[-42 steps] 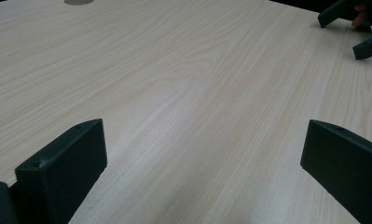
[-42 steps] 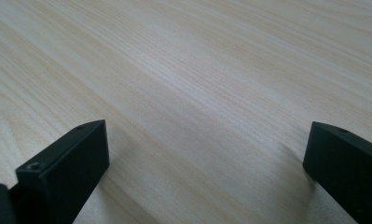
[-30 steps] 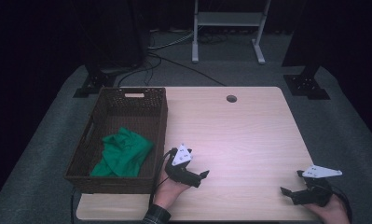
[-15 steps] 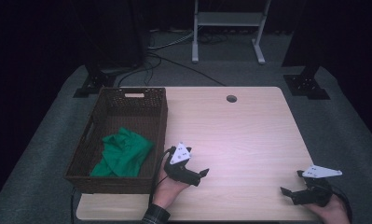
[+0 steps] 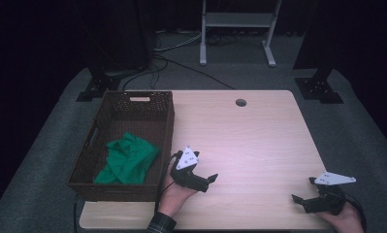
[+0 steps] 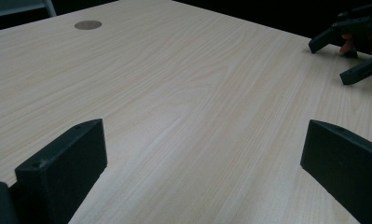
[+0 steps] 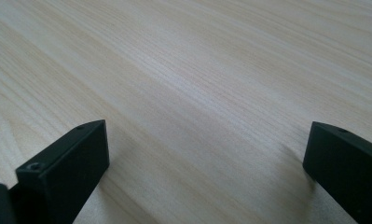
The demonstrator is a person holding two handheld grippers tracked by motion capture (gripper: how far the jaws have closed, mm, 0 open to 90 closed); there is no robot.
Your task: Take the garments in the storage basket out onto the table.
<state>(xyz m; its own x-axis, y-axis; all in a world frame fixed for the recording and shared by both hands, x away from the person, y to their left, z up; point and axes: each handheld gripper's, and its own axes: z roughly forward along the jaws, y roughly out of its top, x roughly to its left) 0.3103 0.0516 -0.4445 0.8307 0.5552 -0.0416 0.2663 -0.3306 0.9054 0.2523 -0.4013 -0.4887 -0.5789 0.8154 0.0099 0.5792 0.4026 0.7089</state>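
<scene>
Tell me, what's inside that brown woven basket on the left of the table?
Inside the basket lies a crumpled green cloth, bunched toward the near end. The far part shows bare woven floor. Whatever may lie under the cloth is covered, so that cannot be told.

**Open tabletop, basket walling the left**

The table lies bare across its middle and right, so a gripper could sweep freely from the near edge to the far one. The only mark there is a flat grommet near the far edge, flush with the wood. Along the left side the basket stands with tall woven walls, and its right wall is just beside the left gripper, blocking sideways passage. The right gripper sits well apart, with clear wood between the two.
</scene>
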